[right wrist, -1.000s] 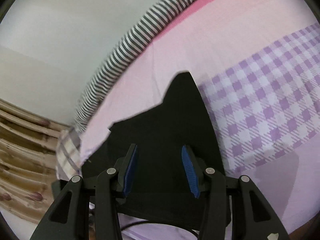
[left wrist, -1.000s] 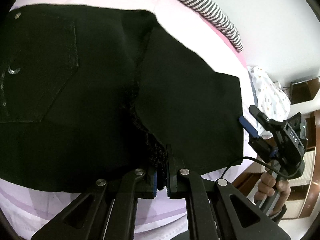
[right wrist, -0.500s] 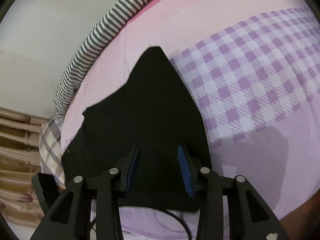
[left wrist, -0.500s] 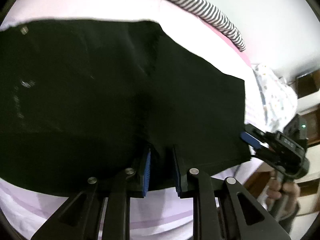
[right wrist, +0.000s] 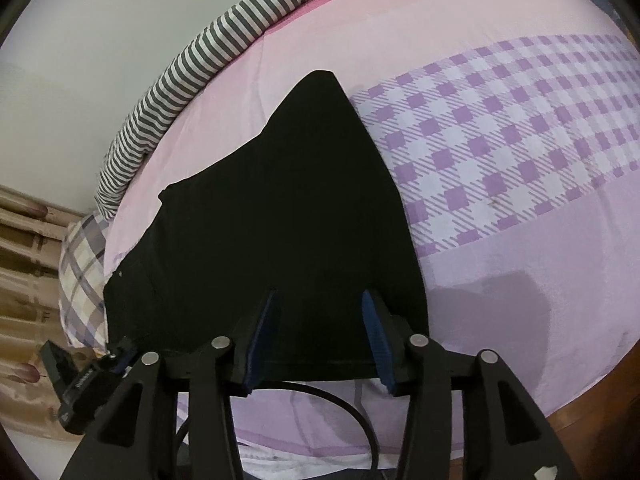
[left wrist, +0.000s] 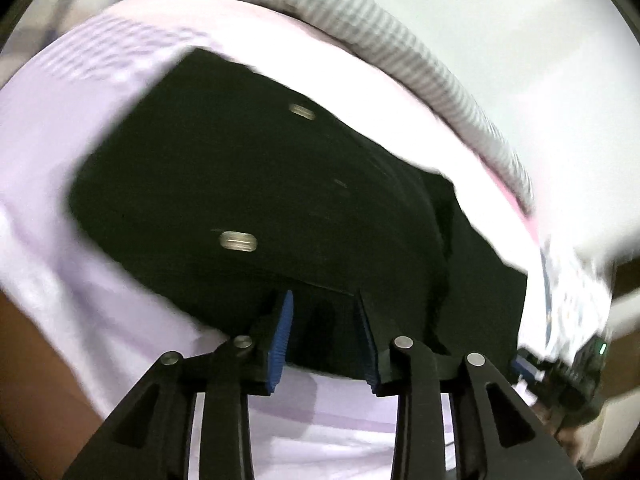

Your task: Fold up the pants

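a: where are the pants (right wrist: 288,216) right now?

b: flat on the bed (right wrist: 500,288), black, already doubled over on themselves. from the right wrist view they taper to a point far from the near hem, and the near hem lies close to the bed's front edge. in the left wrist view two metal rivets (left wrist: 238,241) show on the upper layer.

a: and the left gripper (left wrist: 325,338)?

b: its jaws stand apart, nothing between them. it hangs just over the near edge of the pants, blue pads on either side of a dark fold. that view is blurred, so i can't say whether the tips touch the cloth.

a: the right gripper (right wrist: 318,336)?

b: also spread wide and empty, poised above the near hem of the pants, toward their purple-check side. its cable (right wrist: 348,408) loops on the sheet just in front of the hem.

a: so which step is this?

b: my reading: between folds. one fold looks laid, neither tool holds cloth, so the next grasp is being lined up.

a: what does that call for?

b: both jaws should drop onto the near hem, close on all layers together, then carry that edge over toward the far point. catching only the top layer would spoil the stack, and the cable should stay out of the fold.

a: beyond the pants?

b: a striped bolster (right wrist: 208,48) along the far side, a plaid pillow (right wrist: 82,280) off their left end.
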{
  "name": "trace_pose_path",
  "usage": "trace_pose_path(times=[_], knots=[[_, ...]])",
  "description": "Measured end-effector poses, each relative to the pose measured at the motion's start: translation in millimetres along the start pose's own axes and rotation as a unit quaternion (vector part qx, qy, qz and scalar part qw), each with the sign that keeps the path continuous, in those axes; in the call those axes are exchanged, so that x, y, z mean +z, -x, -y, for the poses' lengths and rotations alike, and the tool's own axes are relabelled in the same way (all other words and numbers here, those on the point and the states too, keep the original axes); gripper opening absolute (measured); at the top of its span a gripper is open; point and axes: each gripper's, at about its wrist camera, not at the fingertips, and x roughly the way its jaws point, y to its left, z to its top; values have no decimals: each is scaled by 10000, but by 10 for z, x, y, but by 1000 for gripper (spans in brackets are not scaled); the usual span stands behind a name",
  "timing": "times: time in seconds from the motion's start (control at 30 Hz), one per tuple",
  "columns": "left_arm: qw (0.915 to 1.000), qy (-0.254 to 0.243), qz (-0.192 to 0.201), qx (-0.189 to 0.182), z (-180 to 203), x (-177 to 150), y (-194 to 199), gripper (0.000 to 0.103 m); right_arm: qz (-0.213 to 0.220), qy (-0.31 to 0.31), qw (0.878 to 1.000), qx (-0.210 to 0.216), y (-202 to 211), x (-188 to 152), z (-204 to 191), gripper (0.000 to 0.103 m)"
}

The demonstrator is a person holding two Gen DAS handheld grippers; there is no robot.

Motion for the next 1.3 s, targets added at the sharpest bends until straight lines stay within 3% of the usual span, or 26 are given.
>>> trace_pose_path(times=[0.2,0.4,0.6,0.67,0.77,1.3], knots=[[9933,1042,392,-313,-521,72,235,34,23,347,9993,-130,-78,-83,-256,55],[9844,1488,502,-790,-744,44,334,34,-318,529,9974,380,-252,-191,-505,55],[9660,2121,630,-1335,-1005,-41,427,34,-393,615,9955,603,-260,-218,-632,55],[9637,2198,732,-1328,-1038,-67,466,35,-395,597,9954,643,-252,-211,-654,55],[9642,2273,798,-1111,-1119,-109,495,46,-339,608,9952,683,-228,-192,-672,55],[9559,2690,565,-1035,-1280,-8,195,47,-229,528,9958,708,-219,-153,-668,58]])
